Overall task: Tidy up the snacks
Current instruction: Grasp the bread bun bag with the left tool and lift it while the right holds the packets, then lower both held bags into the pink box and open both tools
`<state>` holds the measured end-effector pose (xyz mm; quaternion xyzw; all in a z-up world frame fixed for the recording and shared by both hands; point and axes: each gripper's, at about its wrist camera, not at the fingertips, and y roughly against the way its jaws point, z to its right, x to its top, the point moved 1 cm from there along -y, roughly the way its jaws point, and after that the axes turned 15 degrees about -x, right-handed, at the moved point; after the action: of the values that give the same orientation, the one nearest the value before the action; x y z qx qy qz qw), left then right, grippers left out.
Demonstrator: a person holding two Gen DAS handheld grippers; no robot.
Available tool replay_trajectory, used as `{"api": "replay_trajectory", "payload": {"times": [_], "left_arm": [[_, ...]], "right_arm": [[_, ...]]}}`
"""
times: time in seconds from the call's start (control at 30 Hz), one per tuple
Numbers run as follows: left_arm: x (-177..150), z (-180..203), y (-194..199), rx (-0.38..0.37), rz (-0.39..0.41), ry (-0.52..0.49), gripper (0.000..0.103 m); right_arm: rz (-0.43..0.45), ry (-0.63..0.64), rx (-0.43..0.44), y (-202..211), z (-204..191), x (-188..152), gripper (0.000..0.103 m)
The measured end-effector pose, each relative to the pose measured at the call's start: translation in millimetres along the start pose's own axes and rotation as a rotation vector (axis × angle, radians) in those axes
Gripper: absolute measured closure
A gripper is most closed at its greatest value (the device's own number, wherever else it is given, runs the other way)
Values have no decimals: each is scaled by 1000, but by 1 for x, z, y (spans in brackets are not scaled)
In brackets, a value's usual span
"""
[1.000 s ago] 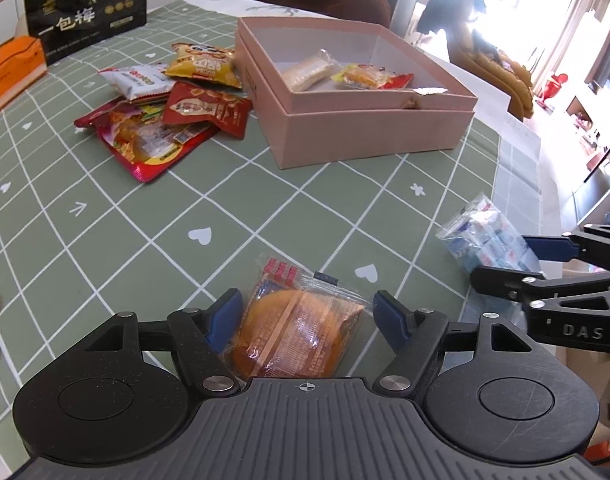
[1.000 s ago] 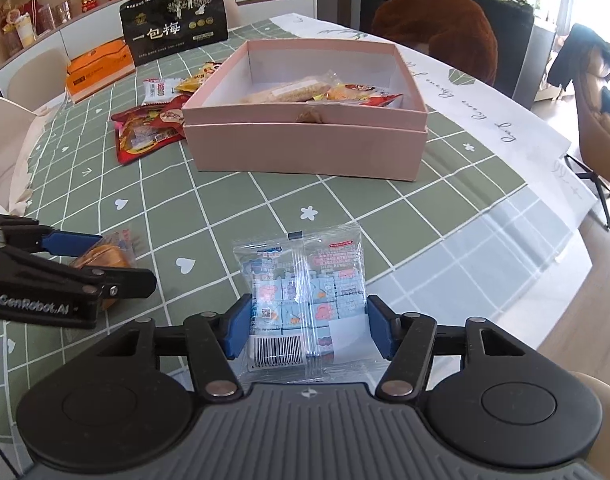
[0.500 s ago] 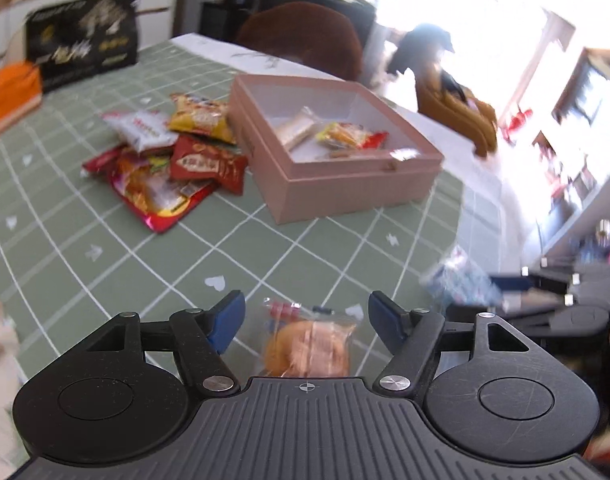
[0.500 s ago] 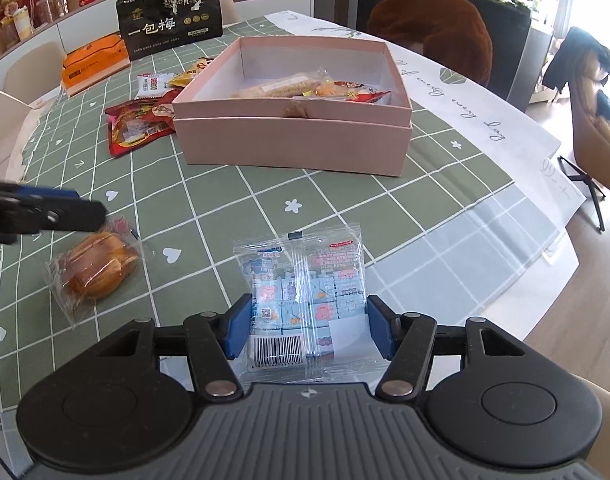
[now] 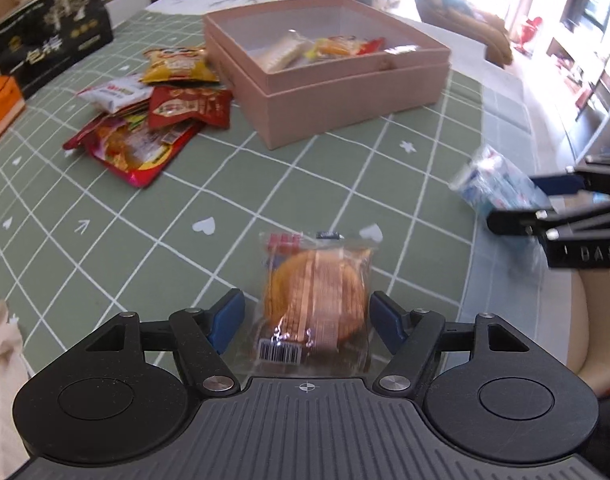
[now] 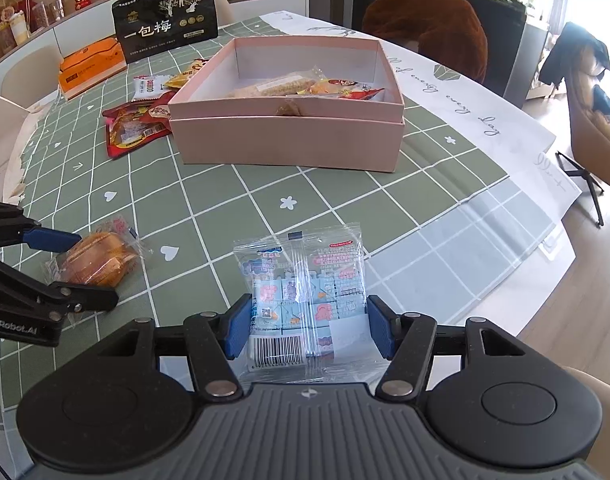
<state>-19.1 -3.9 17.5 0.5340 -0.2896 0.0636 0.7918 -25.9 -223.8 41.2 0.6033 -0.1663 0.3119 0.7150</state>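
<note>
An open pink box point(image 5: 345, 92) point(image 6: 289, 136) stands on the green checked tablecloth with a few snacks inside. My left gripper point(image 5: 307, 316) is open around a wrapped round orange cake point(image 5: 317, 296) lying on the cloth; there are gaps on both sides. It also shows in the right wrist view point(image 6: 99, 258). My right gripper point(image 6: 309, 330) is shut on a clear pack of blue candies point(image 6: 305, 296), seen from the left wrist view point(image 5: 493, 184) held at the table's near right edge.
A pile of red, yellow and white snack packets point(image 5: 153, 116) point(image 6: 141, 120) lies left of the box. A black gift box point(image 6: 167, 20) and an orange box point(image 6: 91, 66) stand at the far left. A white runner point(image 6: 465, 108) covers the right side.
My left gripper pulled back off the cake, then came forward around it again, staying open. My right gripper kept hold of the candy pack and lifted it slightly.
</note>
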Motion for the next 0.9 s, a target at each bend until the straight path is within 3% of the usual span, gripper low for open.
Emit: {"api": "replay_trajectory", "payload": {"times": [0.07, 0.23, 0.4, 0.57, 0.7, 0.8, 0.9], "left_arm": [[2, 0, 1, 2, 12, 15, 39], [8, 1, 2, -5, 19, 27, 40], [45, -1, 28, -83, 173, 84, 43], [125, -6, 54, -91, 331, 39, 43], [173, -24, 26, -168, 379, 58, 43], [194, -44, -15, -241, 341, 105, 45], [198, -70, -18, -252, 370, 180, 45]], "right_arm": [[-1, -4, 2, 0, 1, 0, 43], [0, -22, 17, 1, 4, -1, 43], [23, -39, 31, 5, 13, 12, 43], [172, -76, 60, 27, 38, 89, 43], [227, -129, 95, 18, 58, 170, 43], [174, -140, 88, -20, 58, 212, 39], [81, -178, 107, -59, 59, 232, 33]]}}
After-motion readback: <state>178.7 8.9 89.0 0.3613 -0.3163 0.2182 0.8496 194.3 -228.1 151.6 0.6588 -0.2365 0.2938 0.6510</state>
